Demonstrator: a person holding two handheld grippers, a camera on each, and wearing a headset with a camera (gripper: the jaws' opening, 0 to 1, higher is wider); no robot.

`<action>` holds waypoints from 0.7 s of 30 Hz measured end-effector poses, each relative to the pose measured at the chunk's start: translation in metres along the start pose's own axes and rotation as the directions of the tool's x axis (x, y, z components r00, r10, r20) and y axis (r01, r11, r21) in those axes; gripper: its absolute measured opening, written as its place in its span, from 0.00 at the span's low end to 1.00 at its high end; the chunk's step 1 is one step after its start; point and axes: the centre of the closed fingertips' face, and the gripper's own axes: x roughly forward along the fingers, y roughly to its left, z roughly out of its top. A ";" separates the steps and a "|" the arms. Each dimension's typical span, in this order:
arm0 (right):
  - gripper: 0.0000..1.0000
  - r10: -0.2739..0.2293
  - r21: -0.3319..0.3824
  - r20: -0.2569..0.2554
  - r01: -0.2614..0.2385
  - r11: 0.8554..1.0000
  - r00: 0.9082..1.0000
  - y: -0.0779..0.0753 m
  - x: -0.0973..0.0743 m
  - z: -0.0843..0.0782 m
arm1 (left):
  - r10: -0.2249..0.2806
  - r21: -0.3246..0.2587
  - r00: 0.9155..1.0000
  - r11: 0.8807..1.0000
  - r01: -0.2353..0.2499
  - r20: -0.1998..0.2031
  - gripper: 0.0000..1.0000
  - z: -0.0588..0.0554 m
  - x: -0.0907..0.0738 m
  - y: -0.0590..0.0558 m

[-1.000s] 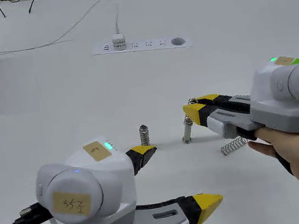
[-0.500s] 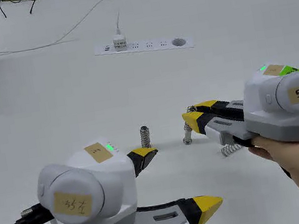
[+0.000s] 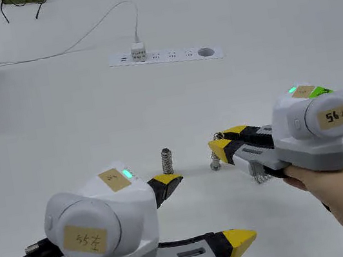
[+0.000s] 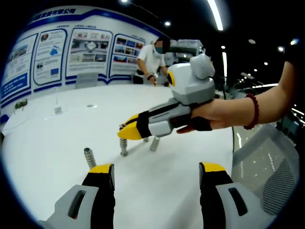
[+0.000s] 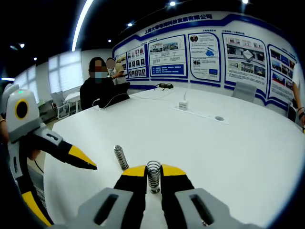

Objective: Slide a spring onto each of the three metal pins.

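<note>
Spring-clad pin [image 5: 153,180] upright, long axis vertical, pinched between right gripper [image 5: 153,171] jaws; left gripper [image 4: 157,168] agape, empty.

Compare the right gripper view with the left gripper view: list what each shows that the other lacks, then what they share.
Right gripper view: a close look between the jaws of the right claw, shut on a spring, with seated people behind.
Left gripper view: the left claw open, a hand holding the right gripper from outside, and a bead bracelet on the wrist.
Both: the white table, the spring-loaded pin standing upright, and the power strip.
</note>
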 end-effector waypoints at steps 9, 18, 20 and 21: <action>0.12 -0.001 0.000 -0.021 0.001 1.000 1.000 0.000 0.003 -0.007 | 0.003 0.004 1.000 1.000 -0.003 -0.002 0.73 0.000 0.000 0.001; 0.12 0.004 0.019 -0.043 -0.003 1.000 0.999 -0.001 0.006 -0.013 | 0.007 0.005 1.000 1.000 -0.007 -0.001 0.73 0.000 -0.001 0.002; 0.12 0.004 0.014 -0.049 -0.003 1.000 0.999 0.000 0.006 -0.014 | 0.007 0.007 1.000 1.000 -0.007 -0.002 0.73 0.000 -0.001 0.002; 0.12 0.004 0.017 -0.049 -0.003 1.000 0.999 -0.001 0.006 -0.015 | 0.006 0.006 1.000 1.000 -0.006 -0.001 0.73 0.000 -0.001 0.002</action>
